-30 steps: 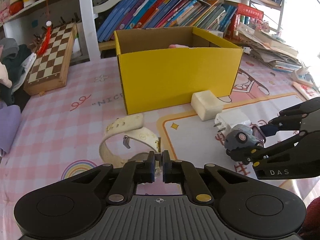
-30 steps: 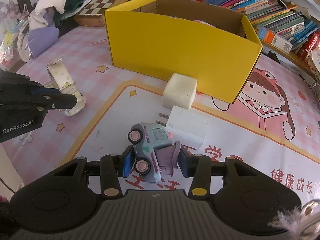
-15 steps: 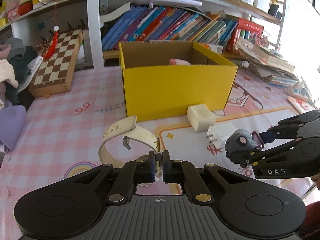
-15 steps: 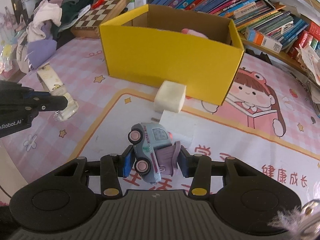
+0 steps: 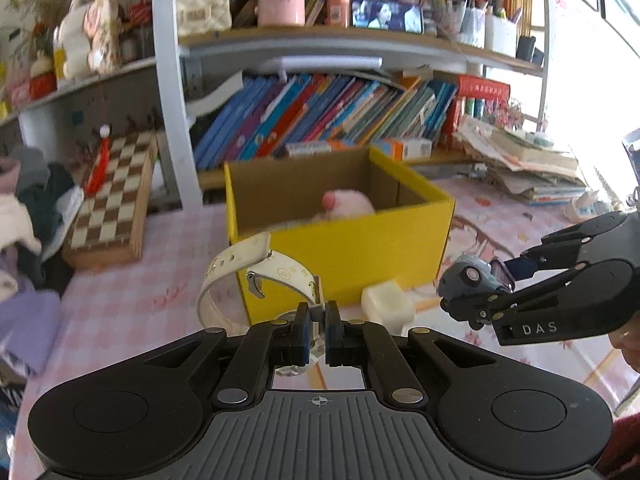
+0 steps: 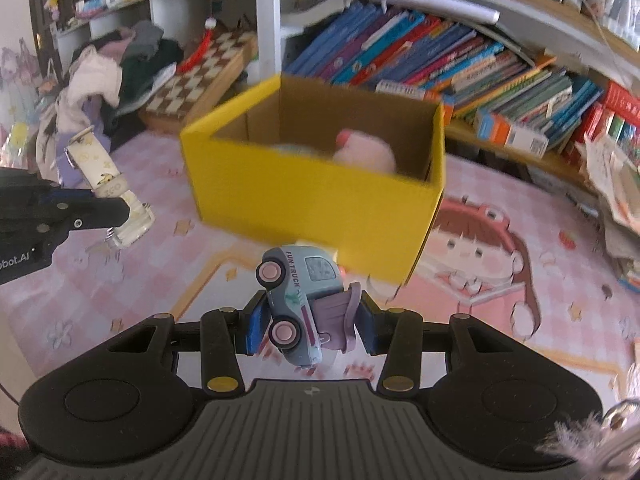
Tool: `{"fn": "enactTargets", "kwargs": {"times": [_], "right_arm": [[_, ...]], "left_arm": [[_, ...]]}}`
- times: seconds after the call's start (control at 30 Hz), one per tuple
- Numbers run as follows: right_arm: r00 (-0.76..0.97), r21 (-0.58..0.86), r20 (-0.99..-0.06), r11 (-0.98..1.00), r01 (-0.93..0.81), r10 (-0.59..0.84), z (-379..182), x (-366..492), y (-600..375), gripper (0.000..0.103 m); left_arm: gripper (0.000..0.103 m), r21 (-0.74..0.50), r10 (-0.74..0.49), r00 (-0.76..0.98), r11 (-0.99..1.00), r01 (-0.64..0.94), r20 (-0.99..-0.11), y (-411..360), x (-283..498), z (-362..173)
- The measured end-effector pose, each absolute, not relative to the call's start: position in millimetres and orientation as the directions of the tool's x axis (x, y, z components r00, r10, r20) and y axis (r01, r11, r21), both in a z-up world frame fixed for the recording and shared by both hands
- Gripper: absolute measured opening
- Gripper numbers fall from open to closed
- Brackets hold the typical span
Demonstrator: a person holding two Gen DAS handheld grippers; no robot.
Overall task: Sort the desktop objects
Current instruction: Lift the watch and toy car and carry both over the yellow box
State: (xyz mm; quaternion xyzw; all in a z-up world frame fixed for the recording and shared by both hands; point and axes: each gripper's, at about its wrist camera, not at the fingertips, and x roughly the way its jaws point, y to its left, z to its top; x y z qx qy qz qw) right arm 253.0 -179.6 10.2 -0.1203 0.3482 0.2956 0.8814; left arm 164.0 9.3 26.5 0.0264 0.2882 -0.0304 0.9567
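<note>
A: How are the tongs set?

B: The left gripper [image 5: 316,334] is clamped on a watch [image 5: 256,276], pinched near the case, with the cream strap looped up in front of it. The right gripper [image 6: 308,320] is clamped on a toy car [image 6: 298,304], which is held tilted, nose up, between the blue pads. Both loads are seen clear of the mat [image 6: 120,288].

A: Which step is judged to be in hand?

B: The carry. Both things are held in the air, short of the yellow box [image 6: 320,200]; it is open-topped, and something pink [image 6: 366,152] is already lying inside.

A: What is called for next?

B: Each load must be brought over the near rim before it is let go, and the two grippers kept from crossing, since they are near each other.

A: And the room around?

B: A white block [image 5: 386,306] is seen at the foot of the box's near wall, below the path. Books [image 6: 420,56] are packed just behind the far wall, and a chessboard [image 5: 116,196] is leaned to the left. The space above the box is open, so an approach from above is judged safest.
</note>
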Motion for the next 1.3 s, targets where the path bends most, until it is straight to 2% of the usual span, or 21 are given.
{"fn": "enactTargets", "kwargs": {"times": [0.3,0.6,0.93,1.3], "right_arm": [[0.646,-0.04,-0.59,0.782,-0.622,0.484,52.2,296.8,-184.0,0.043],[0.671,-0.095,-0.538,0.754,-0.65,0.51,73.8,345.9,-170.3,0.043],[0.657,-0.134,-0.546,0.719,-0.682,0.52,72.7,399.1,-143.7,0.043],[0.55,-0.12,-0.633,0.632,-0.765,0.545,40.4,443.3,-94.1,0.043]], "left_arm": [[0.005,0.065,-0.012,0.875,0.997,0.05,-0.484,6.1,197.5,56.6],[0.005,0.12,0.002,0.896,0.991,0.057,-0.445,-4.2,235.6,69.3],[0.005,0.138,0.0,0.869,0.987,0.079,-0.494,-12.2,279.9,57.5],[0.005,0.07,0.005,0.793,0.996,0.048,-0.61,-10.3,323.0,25.5]]}}
